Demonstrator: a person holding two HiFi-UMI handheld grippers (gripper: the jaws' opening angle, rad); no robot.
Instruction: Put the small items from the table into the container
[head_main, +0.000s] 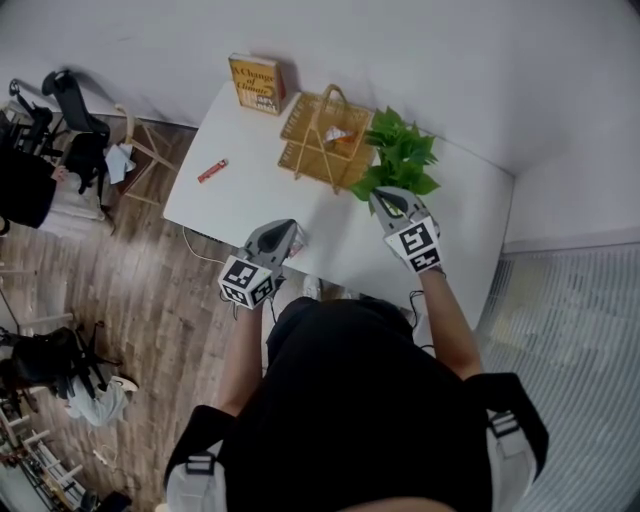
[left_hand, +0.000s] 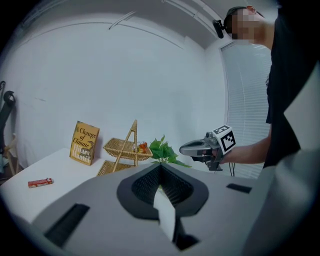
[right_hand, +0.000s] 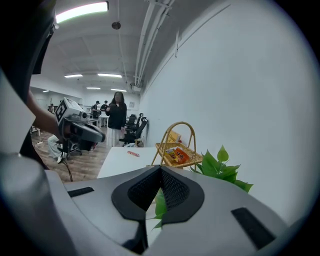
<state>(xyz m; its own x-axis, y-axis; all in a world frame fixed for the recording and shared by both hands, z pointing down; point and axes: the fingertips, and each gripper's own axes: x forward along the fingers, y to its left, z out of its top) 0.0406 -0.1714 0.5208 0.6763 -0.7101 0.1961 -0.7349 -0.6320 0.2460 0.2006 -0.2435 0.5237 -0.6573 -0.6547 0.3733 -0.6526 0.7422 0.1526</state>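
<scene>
Nearest the person, the left gripper (head_main: 285, 238) is clenched on a thin white item (left_hand: 165, 215), judged light and flimsy. The right gripper (head_main: 388, 200) is shut on nothing, close by the plant (head_main: 402, 152). Farther off, a red bar (head_main: 212, 171) lies on the tabletop (head_main: 250, 140), left of the basket (head_main: 318, 135). It is judged light and slick, best pinched across its middle.

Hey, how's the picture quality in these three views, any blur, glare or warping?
Left gripper view: strong fisheye, dark corners, near jaws soft, book title readable. Right gripper view: same warping, ceiling lamp blown out. Head view: even light, no glare on the table.
</scene>
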